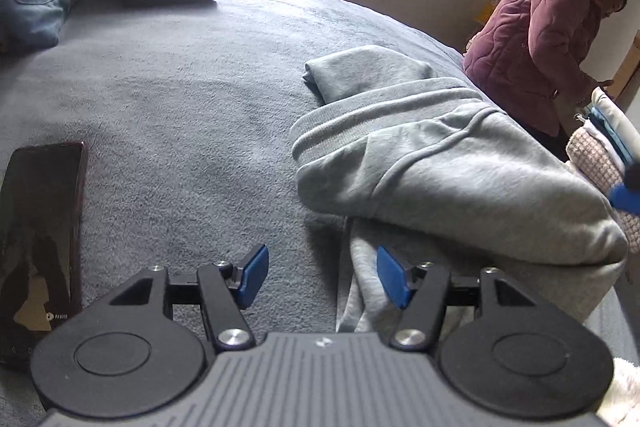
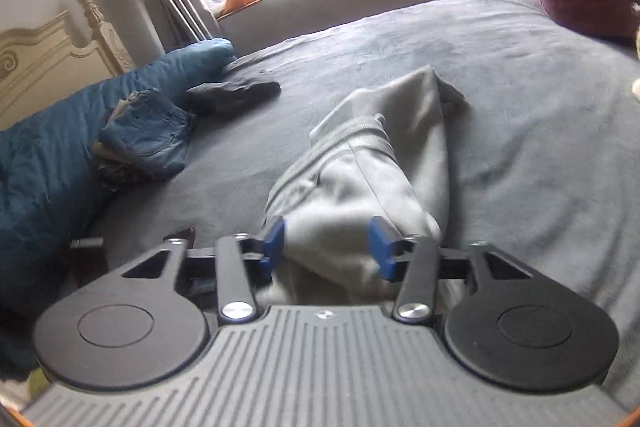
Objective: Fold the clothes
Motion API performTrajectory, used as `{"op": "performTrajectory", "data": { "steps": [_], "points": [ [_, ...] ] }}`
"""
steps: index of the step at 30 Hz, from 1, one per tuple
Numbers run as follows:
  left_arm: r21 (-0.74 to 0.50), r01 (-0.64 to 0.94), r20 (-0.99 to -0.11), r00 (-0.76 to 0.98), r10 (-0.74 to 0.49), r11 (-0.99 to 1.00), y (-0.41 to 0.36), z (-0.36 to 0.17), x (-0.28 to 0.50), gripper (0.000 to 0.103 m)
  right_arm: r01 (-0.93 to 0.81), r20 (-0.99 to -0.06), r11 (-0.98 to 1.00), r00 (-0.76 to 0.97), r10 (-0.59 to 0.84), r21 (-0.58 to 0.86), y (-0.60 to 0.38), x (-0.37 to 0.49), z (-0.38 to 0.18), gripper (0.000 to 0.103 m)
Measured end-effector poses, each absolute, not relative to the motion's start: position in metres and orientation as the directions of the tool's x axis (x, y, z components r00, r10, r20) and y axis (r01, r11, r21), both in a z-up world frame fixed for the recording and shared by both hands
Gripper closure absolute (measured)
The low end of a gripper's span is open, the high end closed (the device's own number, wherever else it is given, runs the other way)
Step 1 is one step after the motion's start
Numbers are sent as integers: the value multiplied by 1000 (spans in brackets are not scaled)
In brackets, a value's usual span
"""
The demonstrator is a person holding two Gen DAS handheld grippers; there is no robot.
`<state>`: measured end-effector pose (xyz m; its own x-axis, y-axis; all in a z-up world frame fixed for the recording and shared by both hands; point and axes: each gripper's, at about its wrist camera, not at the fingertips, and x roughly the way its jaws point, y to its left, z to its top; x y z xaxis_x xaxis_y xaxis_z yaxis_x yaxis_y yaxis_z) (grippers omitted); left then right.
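A light grey sweat garment [image 1: 460,171] with a ribbed waistband lies folded in a bundle on the dark grey bed cover [image 1: 180,99]. My left gripper [image 1: 322,277] is open at the garment's near left edge, its right pad over the cloth and nothing between the pads. In the right wrist view the same grey garment [image 2: 360,171] stretches away from me. My right gripper [image 2: 328,247] is open, with the near end of the cloth lying between its blue pads [image 2: 380,247]. A blue tip of the right gripper [image 1: 626,197] shows at the left view's right edge.
A black phone [image 1: 38,247] lies on the bed at the left. Folded jeans [image 2: 148,135], a dark garment [image 2: 236,93] and a blue quilt [image 2: 60,147] sit near the headboard. A person in a maroon quilted jacket [image 1: 540,39] stands by the bed's far side. Stacked folded clothes [image 1: 600,155] lie at the right.
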<state>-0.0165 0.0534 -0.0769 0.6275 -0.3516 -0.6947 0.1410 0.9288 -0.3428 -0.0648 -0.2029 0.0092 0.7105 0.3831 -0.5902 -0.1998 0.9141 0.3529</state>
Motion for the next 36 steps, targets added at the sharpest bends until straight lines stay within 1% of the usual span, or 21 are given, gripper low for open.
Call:
{"op": "performTrajectory", "data": {
  "steps": [2, 3, 4, 7, 10, 12, 13, 14, 15, 17, 18, 19, 22, 27, 31, 34, 36],
  "points": [
    [-327, 143, -696, 632, -340, 934, 56, -79, -18, 42, -237, -588, 917, 710, 388, 320, -181, -48, 11, 50],
    [-312, 144, -701, 632, -330, 939, 57, -80, -18, 42, -266, -595, 916, 698, 399, 301, -169, -41, 11, 46],
    [-296, 147, -709, 629, -320, 944, 57, -82, -19, 43, -295, -603, 913, 686, 407, 281, -156, -34, 10, 45],
    [-261, 160, -730, 613, -303, 952, 57, -89, -24, 45, -385, -659, 908, 643, 390, 162, -117, -17, -2, 43],
    [-259, 170, -732, 607, -308, 951, 57, -93, -29, 46, -455, -710, 890, 634, 306, -22, -86, -3, -24, 40],
    [-264, 176, -730, 606, -315, 948, 57, -94, -31, 46, -464, -735, 868, 648, 199, -175, -75, 6, -46, 40],
    [-271, 178, -727, 606, -323, 946, 57, -94, -30, 46, -469, -740, 857, 651, 171, -214, -74, 7, -56, 41],
    [-279, 180, -723, 607, -330, 943, 58, -93, -29, 47, -470, -737, 853, 656, 165, -227, -76, 7, -60, 45],
    [-286, 182, -720, 607, -337, 941, 58, -93, -28, 47, -463, -731, 857, 662, 165, -226, -80, 5, -59, 64],
    [-301, 187, -713, 607, -351, 935, 59, -92, -27, 48, -445, -720, 871, 672, 171, -208, -89, 1, -53, 92],
    [-308, 189, -709, 607, -358, 932, 59, -91, -26, 48, -426, -710, 885, 682, 178, -188, -96, -2, -46, 99],
    [-315, 191, -706, 608, -364, 930, 60, -91, -25, 49, -403, -696, 898, 696, 176, -175, -104, -5, -40, 102],
    [-343, 195, -692, 609, -388, 919, 60, -88, -21, 50, -326, -656, 937, 736, 167, -127, -131, -13, -18, 103],
    [-368, 222, -650, 633, -421, 903, 55, -76, -15, 50, -138, -662, 990, 744, 87, -25, -204, -23, -18, 103],
    [-353, 263, -635, 637, -436, 898, 38, -71, -8, 50, 18, -673, 998, 739, 24, 56, -261, -31, -18, 103],
    [-327, 301, -637, 630, -444, 896, 22, -69, -5, 55, 129, -683, 985, 730, -14, 118, -303, -38, -18, 103],
    [-309, 319, -641, 626, -444, 896, 15, -68, -5, 56, 91, -660, 979, 749, 53, 182, -301, -46, -16, 101]
  ]
}}
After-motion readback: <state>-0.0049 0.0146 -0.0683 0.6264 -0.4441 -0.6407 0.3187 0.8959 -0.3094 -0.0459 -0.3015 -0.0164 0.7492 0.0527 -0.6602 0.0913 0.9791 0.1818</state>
